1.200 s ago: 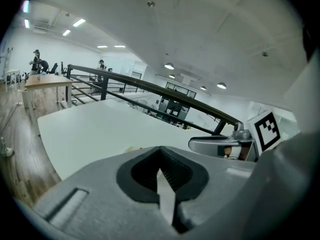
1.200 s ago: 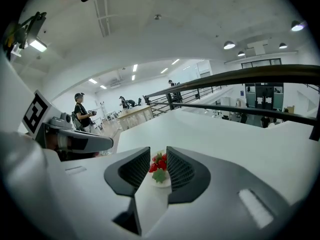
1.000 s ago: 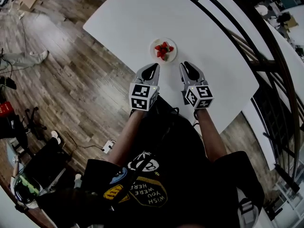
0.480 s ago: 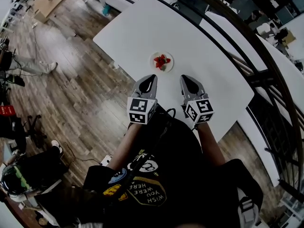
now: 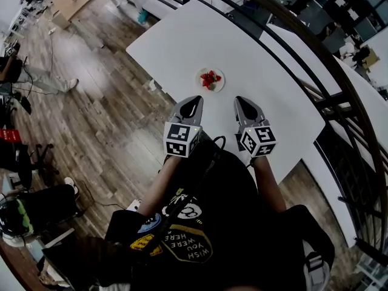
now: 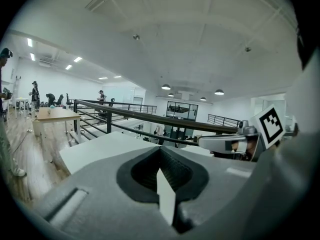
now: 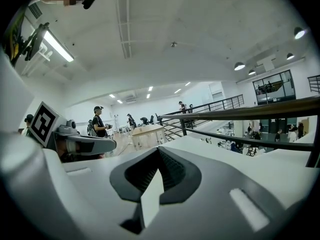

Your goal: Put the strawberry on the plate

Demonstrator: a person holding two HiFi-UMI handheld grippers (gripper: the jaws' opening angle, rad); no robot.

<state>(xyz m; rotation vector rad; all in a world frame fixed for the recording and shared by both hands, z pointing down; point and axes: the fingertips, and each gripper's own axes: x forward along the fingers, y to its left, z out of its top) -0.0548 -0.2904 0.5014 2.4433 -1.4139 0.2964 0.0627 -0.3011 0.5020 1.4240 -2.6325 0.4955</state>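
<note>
Head view: we've got the strawberry (image 5: 210, 78) sitting on the small white plate (image 5: 222, 78), out on the white worktop (image 5: 182, 35). Our left gripper (image 5: 194, 100) and right gripper (image 5: 241, 101) hang just short of it, both with jaws clenched on nothing.

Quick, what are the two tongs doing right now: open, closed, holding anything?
Left tongs: closed, holding nothing.
Right tongs: closed, holding nothing.
</note>
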